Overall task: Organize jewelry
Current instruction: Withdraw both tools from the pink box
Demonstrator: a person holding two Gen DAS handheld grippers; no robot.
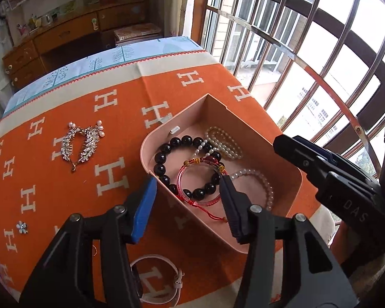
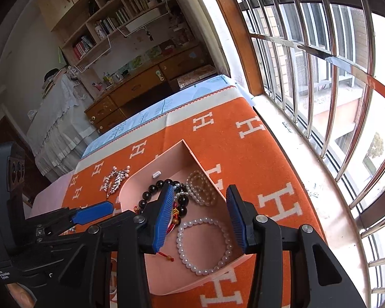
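Between the fingers of the left gripper [image 1: 187, 195], which stand apart over the near corner of the pink box [image 1: 290, 177], nothing is pinched: one pad hangs just outside the box wall, the other just inside it, over the red-and-clear bangle [image 1: 192, 177] that lies loose in the box. The right gripper [image 2: 200, 218] hovers over the same box from the other side, its jaws roughly half open and empty, with the white pearl bracelet [image 2: 205, 243] lying on the box floor below the gap.

Inside the box, then, a fair share of the work looks done. Beside the bangle sits the black bead bracelet [image 1: 166, 159], partly under it; toward the far wall lies the coiled cream pearl strand [image 1: 223, 141], and a thin string of small pearls [image 1: 204, 147] crosses the black beads. (A small white piece near the far wall of the box is too small to name.)

Outside the box, on the orange cloth [image 1: 64, 187], several pieces are left. The rhinestone leaf ornament [image 1: 82, 143] lies well apart from the box, on the side away from the window. A small flower stud [image 1: 21, 227] lies farther out still on that side. Near the box's front corner, partly hidden under the left gripper, rests a white watch strap [image 1: 164, 269].

My judgement: somewhat past halfway, with three items yet to be gathered.
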